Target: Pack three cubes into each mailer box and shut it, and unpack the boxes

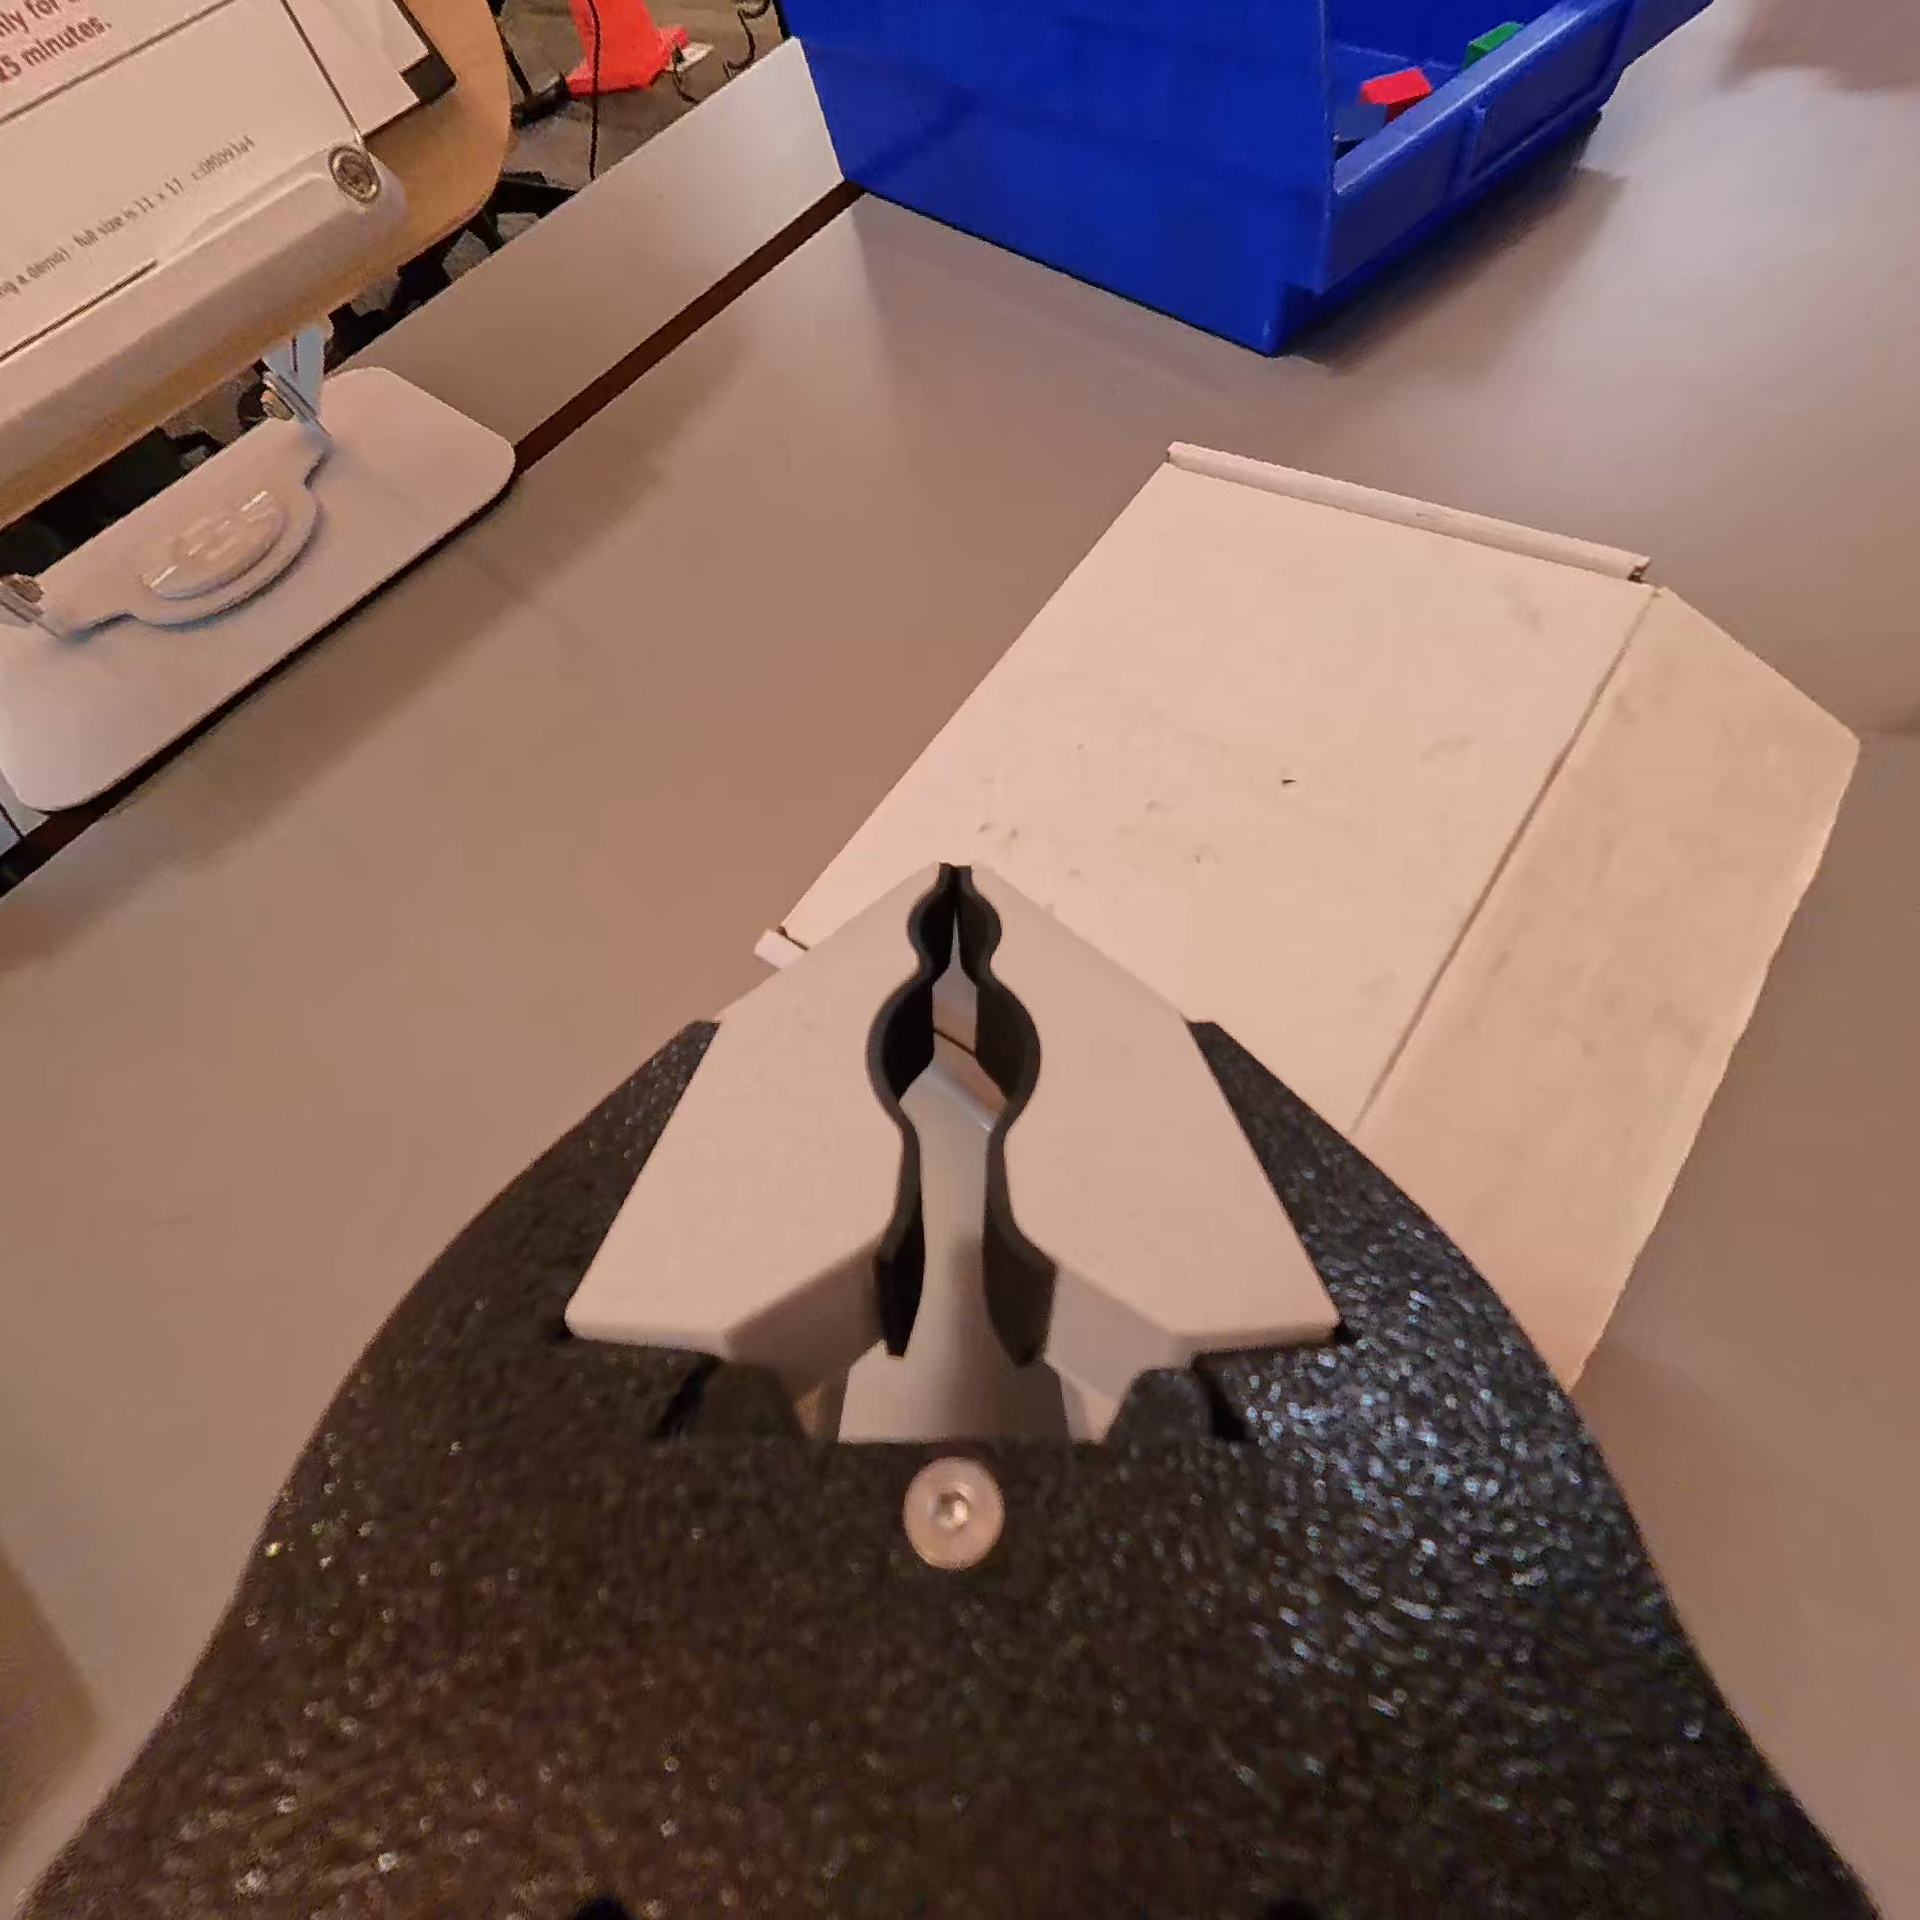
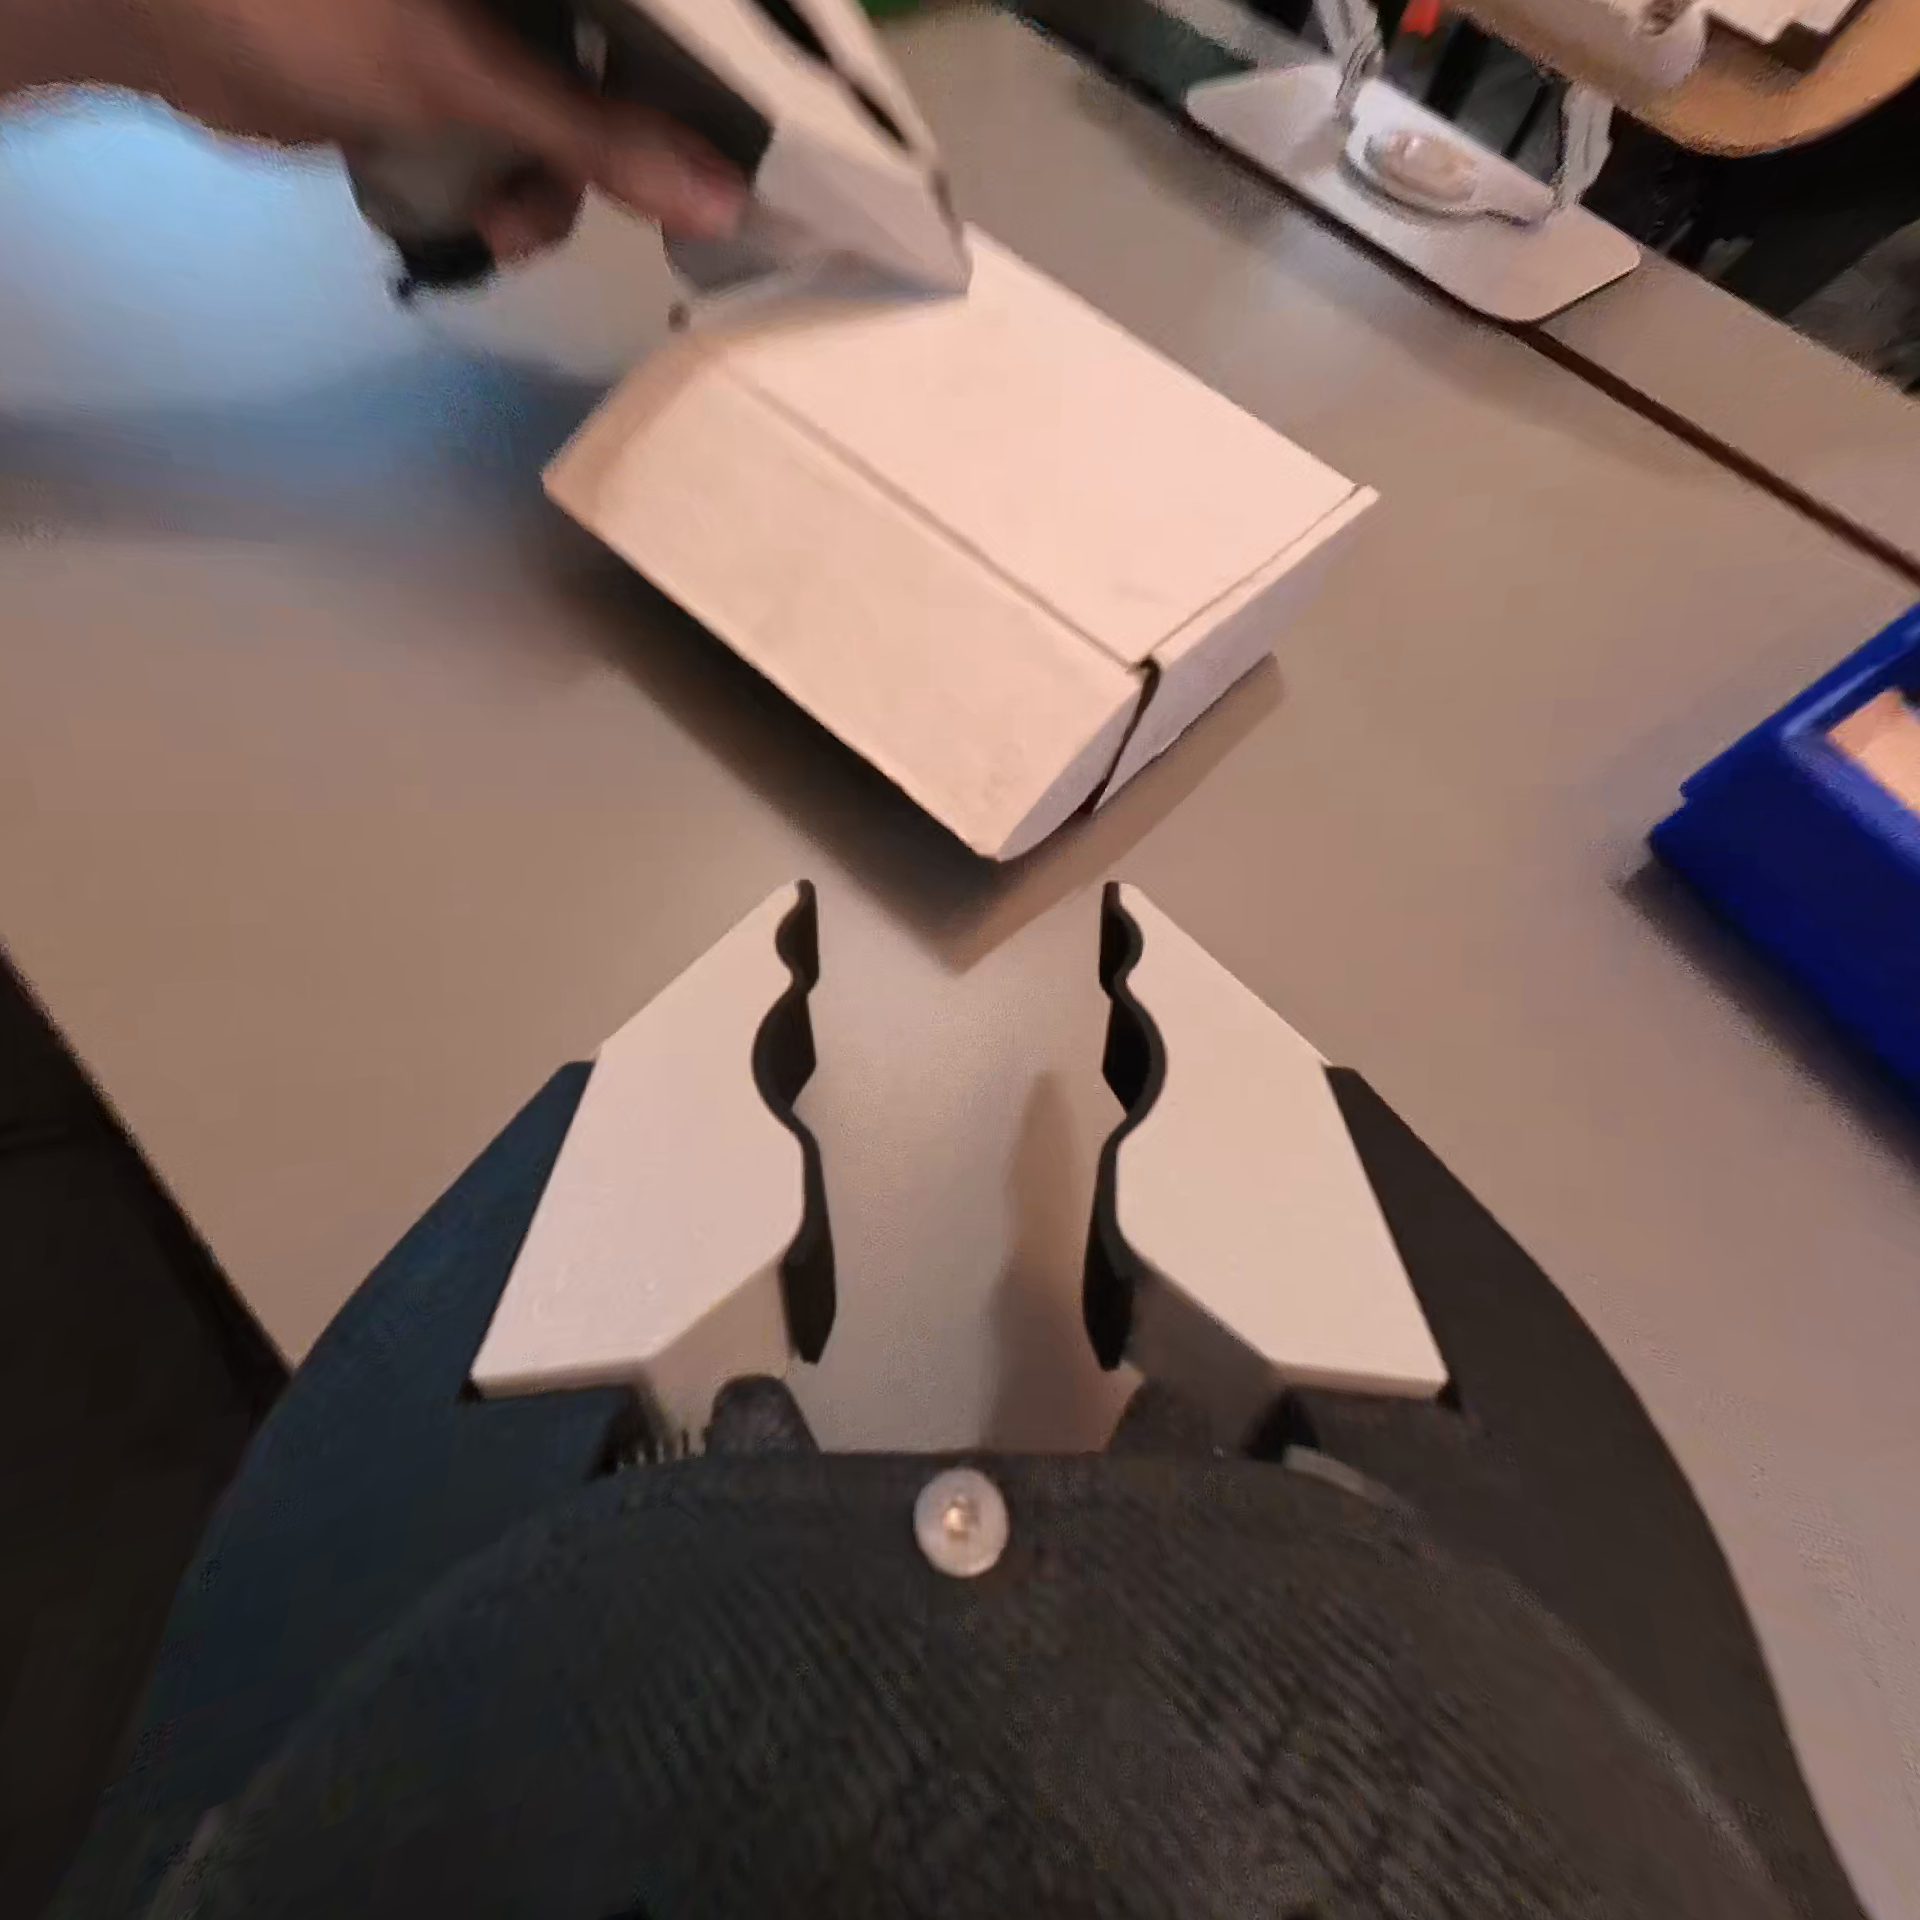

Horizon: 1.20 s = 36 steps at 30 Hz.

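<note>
A shut white mailer box (image 1: 1299, 748) lies on the grey table (image 1: 520, 935). My left gripper (image 1: 951, 878) is shut, with its tips on the box's near corner. In the right wrist view the box (image 2: 987, 499) sits ahead with its near corner raised above its shadow. There the left gripper (image 2: 935, 260) touches the box's far edge, held by a hand (image 2: 520, 135). My right gripper (image 2: 956, 904) is open and empty, just short of the box's near corner. A red cube (image 1: 1392, 88) and a green cube (image 1: 1496, 42) lie in a blue bin (image 1: 1143, 156).
The blue bin also shows at the right edge of the right wrist view (image 2: 1818, 831). A white stand with a flat base (image 1: 260, 540) sits on the neighbouring table, past a dark seam (image 1: 675, 322). An orange cone (image 1: 623, 42) stands on the floor behind.
</note>
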Tool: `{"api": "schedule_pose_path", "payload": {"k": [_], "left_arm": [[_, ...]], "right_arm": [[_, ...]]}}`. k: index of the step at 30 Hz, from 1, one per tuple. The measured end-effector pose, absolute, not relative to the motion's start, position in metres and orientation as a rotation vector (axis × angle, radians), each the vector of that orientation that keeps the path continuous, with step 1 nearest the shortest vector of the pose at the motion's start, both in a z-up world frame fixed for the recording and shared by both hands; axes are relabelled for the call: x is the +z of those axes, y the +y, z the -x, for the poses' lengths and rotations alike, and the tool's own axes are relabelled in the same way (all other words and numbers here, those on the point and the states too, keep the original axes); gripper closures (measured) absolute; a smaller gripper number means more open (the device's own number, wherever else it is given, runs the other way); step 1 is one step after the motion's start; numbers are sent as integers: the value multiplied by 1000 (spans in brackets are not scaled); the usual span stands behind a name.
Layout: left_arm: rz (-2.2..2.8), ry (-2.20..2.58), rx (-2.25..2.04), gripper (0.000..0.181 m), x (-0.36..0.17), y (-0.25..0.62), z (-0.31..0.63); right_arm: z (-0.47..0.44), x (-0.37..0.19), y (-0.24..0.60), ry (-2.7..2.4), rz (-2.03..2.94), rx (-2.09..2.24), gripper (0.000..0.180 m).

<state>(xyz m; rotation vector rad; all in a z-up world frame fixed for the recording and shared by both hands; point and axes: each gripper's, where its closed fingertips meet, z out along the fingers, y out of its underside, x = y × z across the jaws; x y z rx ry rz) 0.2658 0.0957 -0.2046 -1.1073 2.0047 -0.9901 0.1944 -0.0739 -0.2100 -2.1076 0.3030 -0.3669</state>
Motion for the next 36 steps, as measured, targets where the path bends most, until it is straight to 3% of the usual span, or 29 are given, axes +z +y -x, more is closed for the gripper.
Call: {"api": "schedule_pose_path", "payload": {"k": [1,5,10,13,16,20,31,36], "left_arm": [[1108,2006,-990,181,-205,96,-266],[1094,2009,-977,181,-205,96,-266],[1090,2012,-980,181,-205,96,-266],[1074,2015,-980,181,-205,95,-266],[1061,2020,-980,181,-205,95,-266],[1052,2018,-986,181,-205,95,-266],[1091,1978,-1031,181,-205,96,-266],[1068,1978,-1007,181,-204,96,-267]], "right_arm": [[-197,-201,-75,354,2037,-293,126],[-219,-196,-70,503,1939,-76,125],[-241,-224,-48,466,2091,109,103],[-242,-232,-39,383,2144,220,108],[-237,-228,-36,248,2135,300,127],[-241,-232,-35,185,2163,238,132],[-245,-232,-35,171,2144,140,133],[-257,-221,-38,138,2144,11,114]]}}
